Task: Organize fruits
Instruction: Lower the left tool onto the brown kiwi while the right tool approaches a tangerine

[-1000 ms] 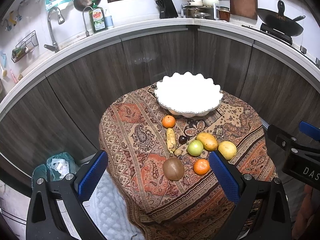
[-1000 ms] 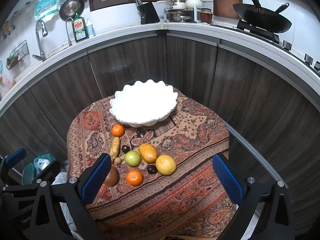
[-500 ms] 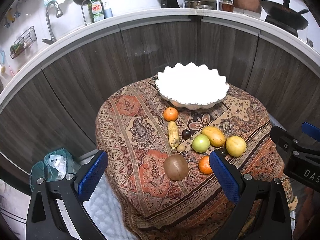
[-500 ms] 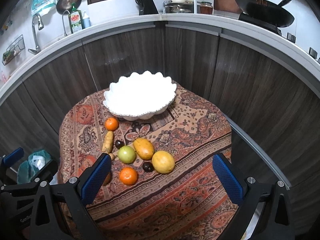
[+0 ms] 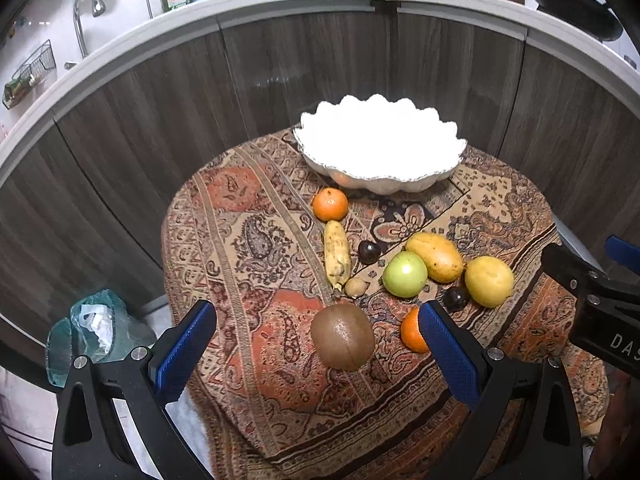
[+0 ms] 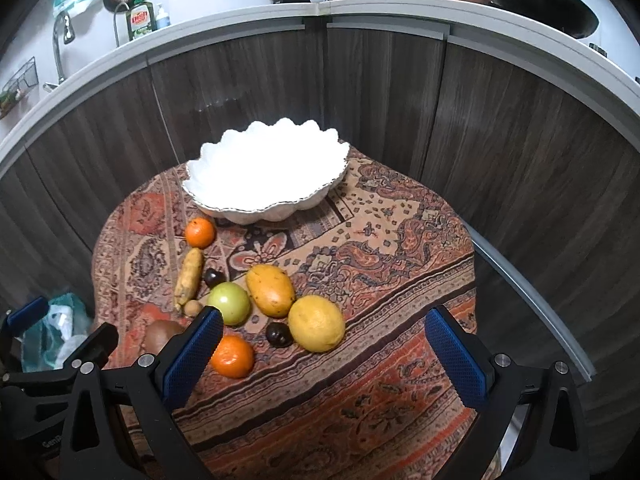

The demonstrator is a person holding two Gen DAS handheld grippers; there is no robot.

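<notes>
A white scalloped bowl [image 5: 380, 152] [image 6: 266, 176] stands empty at the far side of the patterned tablecloth [image 5: 248, 264] [image 6: 392, 248]. In front of it lie several fruits: an orange [image 5: 330, 204], a small banana [image 5: 337, 253], a green apple [image 5: 405, 274] [image 6: 229, 303], a mango [image 5: 435, 257] [image 6: 270, 289], a lemon [image 5: 489, 281] [image 6: 316, 323], a brown kiwi [image 5: 343, 336], a second orange [image 6: 232, 356] and two dark plums [image 5: 368, 251] [image 6: 279, 334]. My left gripper [image 5: 316, 352] hovers open above the kiwi. My right gripper [image 6: 324, 358] hangs open over the lemon and near orange.
Dark wood cabinet fronts [image 6: 384, 92] curve behind the table under a white counter [image 5: 304, 4] with a tap, soap bottle and pans. A green plastic bag [image 5: 92, 320] lies on the floor at the left. The cloth's right half [image 6: 404, 240] holds no fruit.
Both grippers have moved forward and lower toward the table, so the fruits and bowl look larger. Nothing on the table has shifted and both pairs of fingers stay apart.
</notes>
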